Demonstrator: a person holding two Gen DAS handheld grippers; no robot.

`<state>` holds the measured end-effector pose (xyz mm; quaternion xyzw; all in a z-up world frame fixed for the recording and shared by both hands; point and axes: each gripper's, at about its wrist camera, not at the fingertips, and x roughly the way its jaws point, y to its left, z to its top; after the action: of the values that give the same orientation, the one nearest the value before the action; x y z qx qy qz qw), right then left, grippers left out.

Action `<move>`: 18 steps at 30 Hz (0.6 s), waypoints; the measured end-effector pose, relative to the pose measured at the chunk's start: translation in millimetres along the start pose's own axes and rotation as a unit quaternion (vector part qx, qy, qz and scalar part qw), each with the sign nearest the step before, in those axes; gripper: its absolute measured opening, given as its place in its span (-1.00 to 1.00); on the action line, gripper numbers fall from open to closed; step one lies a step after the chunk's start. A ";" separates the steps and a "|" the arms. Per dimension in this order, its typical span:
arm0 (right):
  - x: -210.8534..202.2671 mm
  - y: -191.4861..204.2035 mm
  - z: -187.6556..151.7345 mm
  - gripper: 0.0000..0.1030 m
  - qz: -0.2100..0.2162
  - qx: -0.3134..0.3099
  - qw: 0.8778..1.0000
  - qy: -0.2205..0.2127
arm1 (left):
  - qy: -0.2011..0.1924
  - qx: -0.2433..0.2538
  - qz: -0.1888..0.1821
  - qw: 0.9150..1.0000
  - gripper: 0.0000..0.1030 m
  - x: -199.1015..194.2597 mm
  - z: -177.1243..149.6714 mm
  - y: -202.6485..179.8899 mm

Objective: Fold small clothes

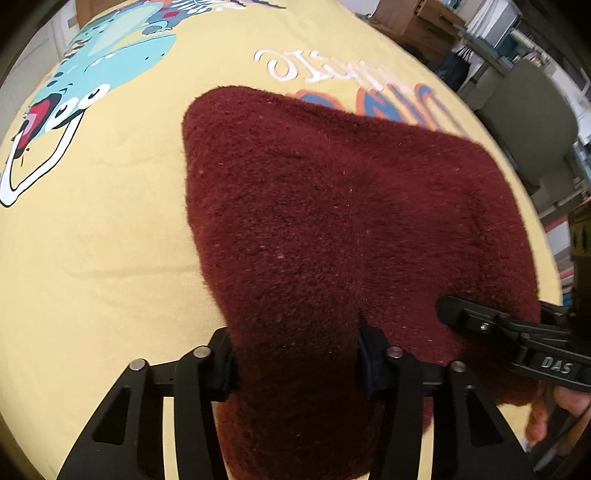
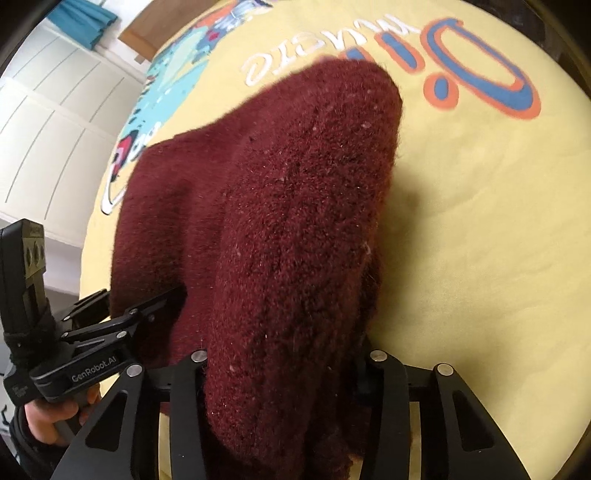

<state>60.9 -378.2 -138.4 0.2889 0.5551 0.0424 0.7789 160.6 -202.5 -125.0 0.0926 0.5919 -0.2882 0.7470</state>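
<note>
A fuzzy maroon garment (image 1: 332, 203) lies spread on the yellow printed sheet (image 1: 92, 258), its near edge lifted and bunched. My left gripper (image 1: 295, 365) is shut on a thick fold of that edge, with fabric filling the gap between its fingers. In the right wrist view, the garment (image 2: 288, 203) rises in a ridge into my right gripper (image 2: 284, 369), which is shut on it as well. The right gripper (image 1: 450, 306) shows from the side at the garment's right edge. The left gripper (image 2: 155, 299) bites the left edge. A hand (image 2: 48, 417) holds the left tool.
The yellow sheet (image 2: 480, 240) carries a cartoon print (image 1: 74, 92) and orange-blue lettering (image 2: 480, 74). White cupboard doors (image 2: 48, 129) stand beyond its left side. A grey chair (image 1: 528, 125) and cardboard boxes (image 1: 406, 18) stand past its right side.
</note>
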 end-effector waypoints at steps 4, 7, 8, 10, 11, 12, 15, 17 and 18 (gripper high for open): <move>-23.3 17.9 2.1 -0.18 0.005 -0.019 1.000 -0.024 | -0.022 0.002 -0.036 0.999 -0.21 -38.6 0.2 13.8; -35.2 42.6 6.3 -0.18 0.018 -0.036 0.998 -0.037 | -0.043 -0.001 -0.044 0.998 -0.21 -68.2 -1.4 29.3; -36.5 49.9 6.9 -0.18 0.021 -0.042 0.998 -0.039 | -0.048 -0.002 -0.044 0.998 -0.21 -76.9 -3.0 35.9; -35.3 68.4 8.9 -0.18 0.027 -0.055 0.997 -0.038 | -0.056 -0.004 -0.037 0.998 -0.21 -91.8 -8.6 51.4; -32.7 75.9 9.4 -0.17 0.031 -0.059 0.997 -0.036 | -0.057 -0.005 -0.033 0.998 -0.21 -95.7 -10.7 56.0; -28.7 83.8 9.1 -0.17 0.034 -0.064 0.997 -0.032 | -0.057 -0.007 -0.029 0.998 -0.21 -101.2 -15.8 65.7; -11.5 103.8 5.3 -0.17 0.046 -0.070 0.996 -0.018 | -0.053 -0.019 -0.018 0.998 -0.21 -105.6 -31.4 88.9; 3.9 111.1 3.2 -0.16 0.051 -0.068 0.996 -0.008 | -0.051 -0.022 -0.008 0.998 -0.21 -105.6 -39.5 97.1; 12.1 113.3 1.5 -0.16 0.052 -0.065 0.997 -0.003 | -0.050 -0.023 -0.003 0.998 -0.20 -103.5 -45.2 103.2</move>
<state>95.7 -280.1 -91.9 0.2661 0.5333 0.1176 0.7943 165.0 -63.4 -61.7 0.0587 0.5606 -0.2810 0.7767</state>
